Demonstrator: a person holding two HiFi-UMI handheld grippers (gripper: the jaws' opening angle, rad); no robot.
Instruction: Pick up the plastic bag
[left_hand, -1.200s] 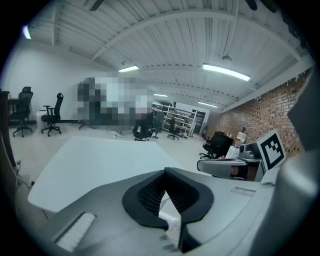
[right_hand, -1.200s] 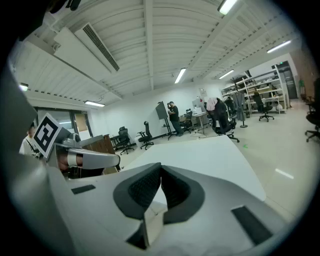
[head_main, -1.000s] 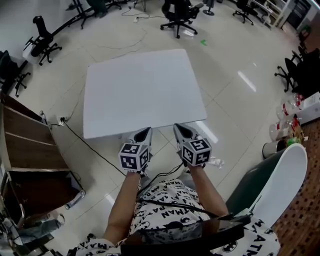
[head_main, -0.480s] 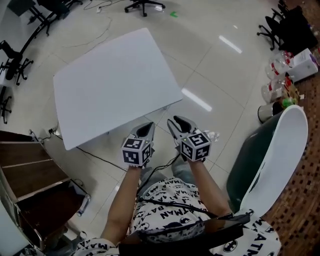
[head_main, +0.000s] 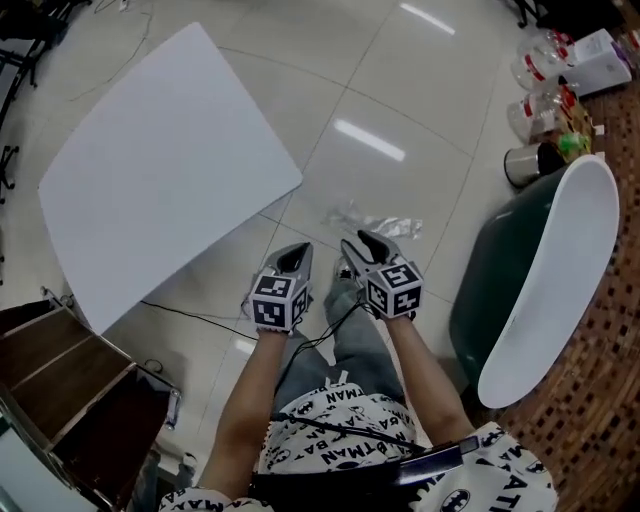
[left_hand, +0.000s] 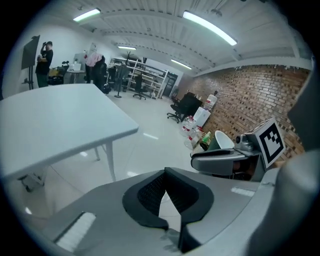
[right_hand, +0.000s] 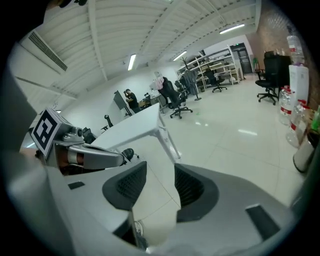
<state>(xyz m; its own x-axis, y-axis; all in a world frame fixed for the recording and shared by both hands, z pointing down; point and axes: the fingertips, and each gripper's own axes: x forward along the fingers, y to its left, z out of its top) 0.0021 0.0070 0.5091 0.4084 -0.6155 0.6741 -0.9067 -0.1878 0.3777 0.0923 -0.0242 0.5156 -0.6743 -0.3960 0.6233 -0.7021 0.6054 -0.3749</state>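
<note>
A clear, crumpled plastic bag (head_main: 374, 222) lies on the glossy tiled floor. In the head view it is just beyond my right gripper's tips. My right gripper (head_main: 362, 243) points down toward the floor short of the bag. Its jaws have just been opening and stand open (right_hand: 160, 176), with only floor between the pads. My left gripper (head_main: 297, 253) hangs beside it on the left, farther from the bag. Its pads meet at the tips (left_hand: 165, 171), shut on nothing. Neither gripper view shows the bag.
A white table (head_main: 150, 170) fills the upper left, with a black cable (head_main: 190, 315) on the floor under its near edge. A dark green chair with a white rim (head_main: 545, 270) stands at the right. Bottles and cartons (head_main: 545, 75) are behind it. A brown shelf (head_main: 50, 370) is at lower left.
Both grippers have come down off the table's edge toward the floor and to the right. The bag has come into full view ahead of them. The right jaws have opened.
</note>
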